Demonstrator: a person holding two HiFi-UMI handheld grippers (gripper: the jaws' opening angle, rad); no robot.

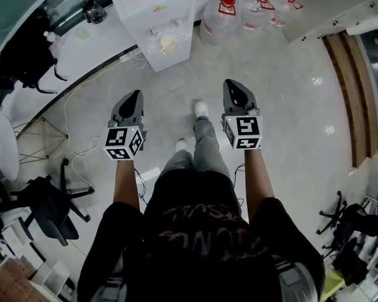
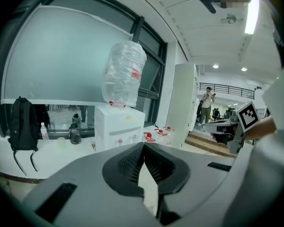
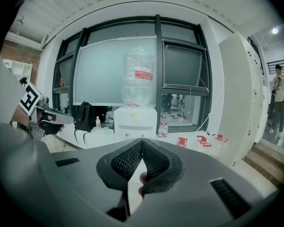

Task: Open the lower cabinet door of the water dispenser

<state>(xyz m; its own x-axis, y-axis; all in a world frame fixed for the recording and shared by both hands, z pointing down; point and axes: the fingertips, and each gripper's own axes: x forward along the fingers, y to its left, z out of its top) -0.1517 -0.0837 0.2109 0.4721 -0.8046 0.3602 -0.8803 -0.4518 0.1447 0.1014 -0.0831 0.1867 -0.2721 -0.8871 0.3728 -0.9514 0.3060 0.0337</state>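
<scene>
- Head view: 2 tools, one per hand, 1 marker cube on each. The left tool point(image 1: 136, 94) and right tool point(image 1: 232, 83) sit side by side above the floor. Both point toward the water dispenser point(image 1: 156, 14) and are well apart from it.
- The dispenser stands on the floor at the right end of the curved white desk point(image 1: 94, 52). Its lower door is not readable from up here.
- 3 red-capped jugs point(image 1: 225, 14) are on the floor just right of the dispenser. 1 black backpack point(image 1: 19, 52) is at the desk's left part. 2 black office chairs: one lower left point(image 1: 47, 209), one lower right point(image 1: 356, 228).
- Left gripper view: the left tool's jaws are closed tip to tip, nothing between them. The dispenser is ahead with 1 inverted bottle point(image 2: 124, 74) on top. Its bottom part is hidden behind the tool body. 1 small water bottle point(image 2: 43, 132) stands on the desk just beside the backpack. The right tool's cube shows at the right.
- Right gripper view: the right tool's jaws are closed too and hold nothing. 1 fingertip point(image 3: 142, 177) shows in the gap under the pads. The dispenser is ahead at centre, its lower part again behind the tool body. The 3 jugs are to its right, with 2 small bottles point(image 3: 163, 129) between them and it. The left tool is at the left edge.
</scene>
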